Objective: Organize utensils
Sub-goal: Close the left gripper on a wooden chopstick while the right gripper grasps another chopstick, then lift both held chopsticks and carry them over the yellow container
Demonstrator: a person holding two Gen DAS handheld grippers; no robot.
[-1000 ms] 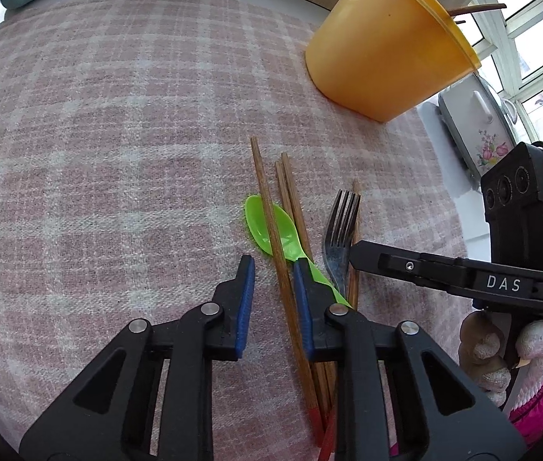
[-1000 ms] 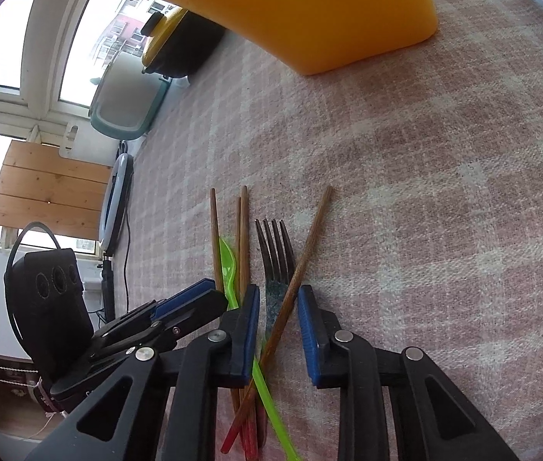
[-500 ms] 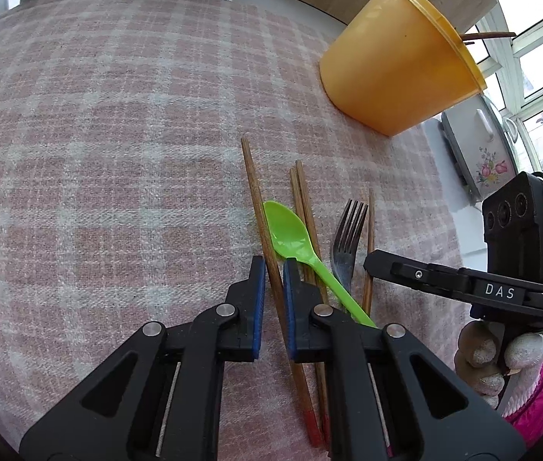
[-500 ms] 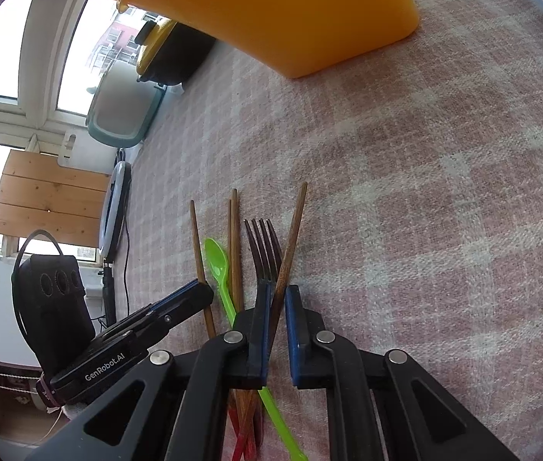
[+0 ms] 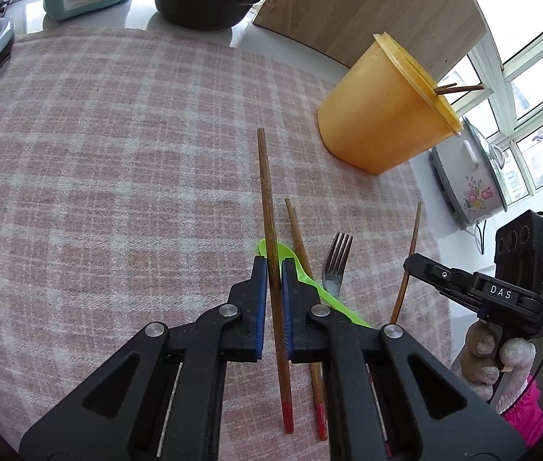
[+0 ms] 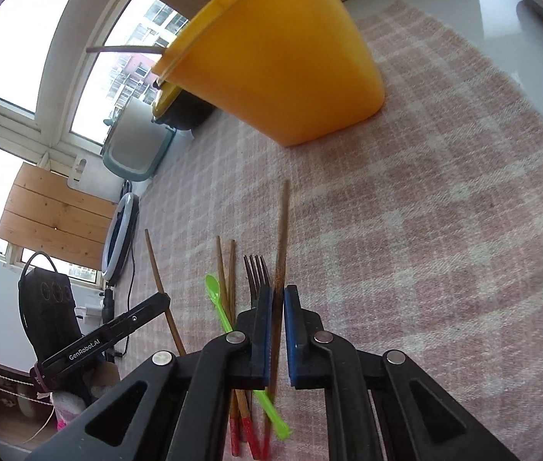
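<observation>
Gripping one chopstick in each gripper (image 5: 270,269), (image 6: 278,299), shafts pointing forward, I see the orange cup (image 5: 383,111) ahead-right, nearer my right.

Closing of both grippers, from open jaws to pads pressing on wood. Left gripper (image 5: 274,269) now clamping and raising one chopstick (image 5: 267,207) off the green spoon (image 5: 298,269); right gripper (image 6: 278,299) clamping and raising a second chopstick (image 6: 282,230) away from beside the fork (image 6: 257,271). Both views pulling back from the plaid cloth (image 5: 118,176).
</observation>
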